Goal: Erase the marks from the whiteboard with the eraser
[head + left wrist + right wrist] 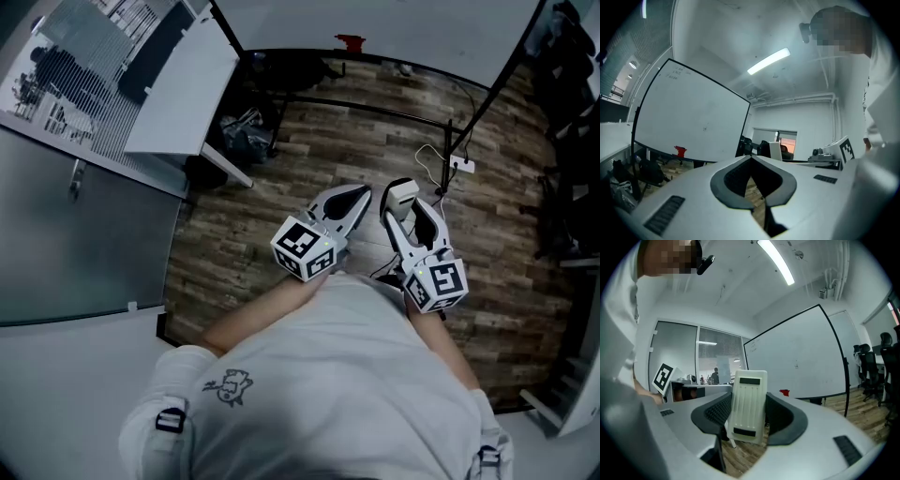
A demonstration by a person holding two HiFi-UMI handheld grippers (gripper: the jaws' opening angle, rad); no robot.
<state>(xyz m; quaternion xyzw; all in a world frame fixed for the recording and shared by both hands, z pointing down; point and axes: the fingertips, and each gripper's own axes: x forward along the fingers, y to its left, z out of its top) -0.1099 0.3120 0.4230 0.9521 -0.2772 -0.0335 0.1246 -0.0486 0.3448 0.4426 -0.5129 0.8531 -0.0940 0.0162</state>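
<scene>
Wood-plank floor [375, 150] and white walls, lit by a ceiling strip light [776, 261], surround a large whiteboard [797, 352] on its stand, with a small red object [784, 392] on its ledge. Right tongs [750, 414] clamp the white ribbed eraser [750, 390] upright, well apart from the board; left tongs [751, 158] are closed, empty

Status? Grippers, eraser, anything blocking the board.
Left gripper shut, empty. Right gripper shut on eraser. Whiteboard ahead, not yet touched, faint marks near top corner. White cable on floor ahead.
</scene>
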